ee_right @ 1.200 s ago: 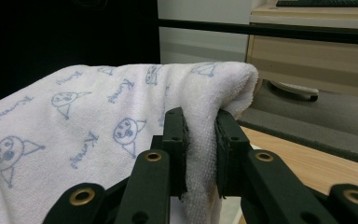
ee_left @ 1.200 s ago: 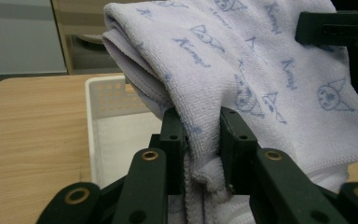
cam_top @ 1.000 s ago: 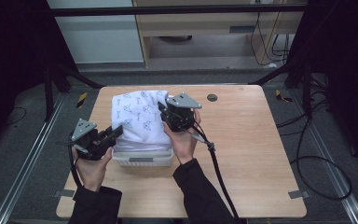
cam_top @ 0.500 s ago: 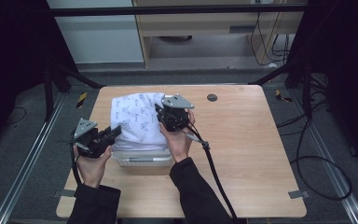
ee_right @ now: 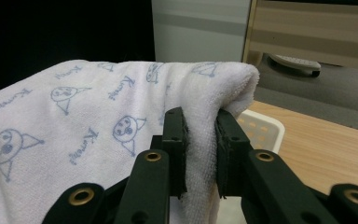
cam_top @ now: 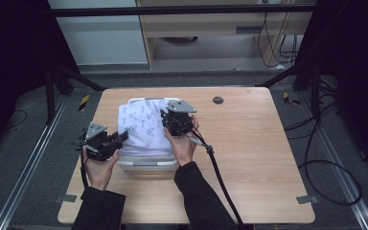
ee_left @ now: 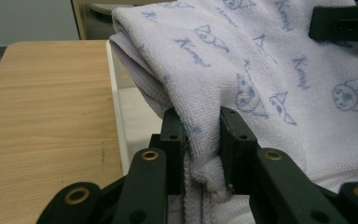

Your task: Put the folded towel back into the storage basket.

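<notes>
Seen from above, a person stands at a light wooden table with a hand-held tool in each hand, and both tools grip one white towel printed with small blue cartoon faces and script. The towel is folded into several layers and drapes over a white plastic basket near the table's front left, sagging between the two grips and hiding most of the basket's opening.

The left gripper is clamped on a bunched fold at the towel's near left edge; in its own view the cloth puckers thickly between the two black jaws. The right gripper is clamped on the fold at the towel's far right side, with the terry pile squeezed flat between its jaws.

By the look of it, the towel is light, soft and completely limp, so it will slump wherever it is unsupported. Its looped surface should resist slipping, and nothing about it is fragile. The best hold is probably a pinch through all layers at a folded edge or corner, with the hands apart, so the fold stays together.
</notes>
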{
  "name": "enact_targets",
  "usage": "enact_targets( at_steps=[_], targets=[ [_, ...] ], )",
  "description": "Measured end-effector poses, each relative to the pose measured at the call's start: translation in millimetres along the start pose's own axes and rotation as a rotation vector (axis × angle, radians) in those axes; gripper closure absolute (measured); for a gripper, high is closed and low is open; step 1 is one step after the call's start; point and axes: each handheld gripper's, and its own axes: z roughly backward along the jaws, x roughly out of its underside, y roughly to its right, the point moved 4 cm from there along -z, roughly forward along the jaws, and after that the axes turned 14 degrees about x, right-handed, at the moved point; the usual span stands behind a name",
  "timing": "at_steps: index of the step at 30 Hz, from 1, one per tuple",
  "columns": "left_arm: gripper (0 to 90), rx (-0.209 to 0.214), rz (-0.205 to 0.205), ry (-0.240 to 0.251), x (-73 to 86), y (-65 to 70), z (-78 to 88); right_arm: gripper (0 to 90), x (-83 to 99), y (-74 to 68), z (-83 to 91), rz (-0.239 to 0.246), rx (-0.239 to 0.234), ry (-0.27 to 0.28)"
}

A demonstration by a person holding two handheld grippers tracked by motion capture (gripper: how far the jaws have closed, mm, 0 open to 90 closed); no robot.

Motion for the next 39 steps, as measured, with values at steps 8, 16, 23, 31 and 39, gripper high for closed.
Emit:
enact_targets(
  at_steps=[8, 16, 23, 31, 39],
  targets=[
    [72.5, -0.007, -0.002, -0.034, 7.0, -1.8, -10.1, 76.8, 12.9, 2.9, -9.9, -0.007, 0.006, -0.027],
    [72.5, -0.015, -0.003, -0.07, 14.5, -3.9, -18.0, 76.8, 26.1, 4.5, -15.5, -0.009, 0.007, -0.057],
    [72.5, -0.017, -0.007, -0.098, 20.1, -4.6, -24.0, 76.6, 34.2, 5.6, -20.4, -0.009, 0.012, -0.078],
    [72.4, -0.029, 0.004, -0.12, 25.0, -8.5, -28.9, 76.3, 42.1, 4.5, -25.9, 0.005, 0.016, -0.099],
    [72.3, -0.043, 0.008, -0.144, 27.4, -10.6, -30.8, 75.1, 47.4, 4.1, -31.6, 0.025, 0.009, -0.132]
  ],
)
